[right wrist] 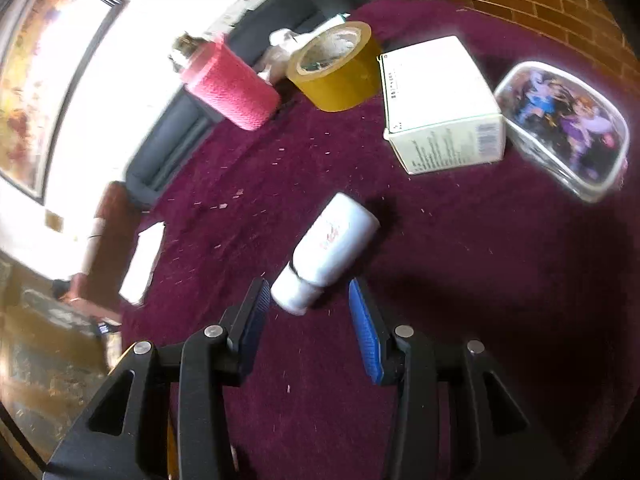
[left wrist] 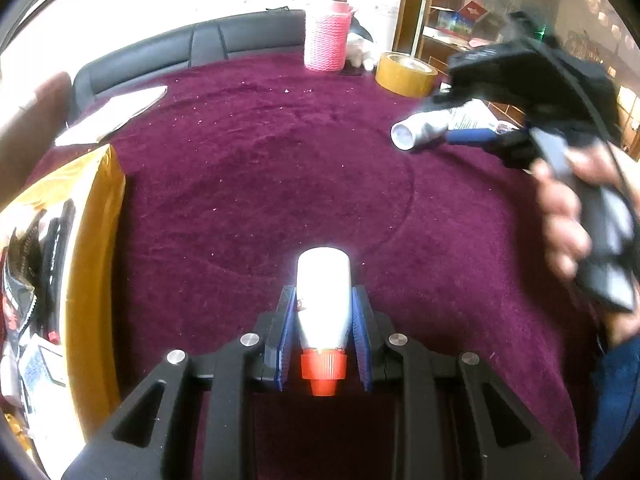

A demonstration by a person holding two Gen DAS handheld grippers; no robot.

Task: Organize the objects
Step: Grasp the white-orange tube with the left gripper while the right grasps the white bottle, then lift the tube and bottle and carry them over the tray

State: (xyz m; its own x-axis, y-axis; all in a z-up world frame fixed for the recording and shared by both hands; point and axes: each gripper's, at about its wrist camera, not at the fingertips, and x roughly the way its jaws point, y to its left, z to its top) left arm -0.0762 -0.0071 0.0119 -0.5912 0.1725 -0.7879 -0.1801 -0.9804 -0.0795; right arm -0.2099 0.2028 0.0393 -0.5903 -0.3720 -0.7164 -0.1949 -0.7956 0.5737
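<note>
My left gripper (left wrist: 323, 300) is shut on a white bottle with a red cap (left wrist: 323, 304), held above the purple cloth (left wrist: 248, 168), cap towards the camera. My right gripper (right wrist: 308, 292) is open, its blue pads on either side of the cap end of a white bottle (right wrist: 332, 248) that lies on the cloth (right wrist: 460, 264). In the left wrist view the right gripper (left wrist: 472, 128) is at the right, blurred, around that white bottle (left wrist: 420, 128).
A yellow box (left wrist: 92, 264) with packets stands at the left. A pink wrapped flask (left wrist: 326, 36) and a roll of tan tape (left wrist: 404, 74) stand at the back. A white carton (right wrist: 440, 104) and a printed plastic box (right wrist: 564, 128) lie right of the tape. Paper (left wrist: 112, 114) lies far left.
</note>
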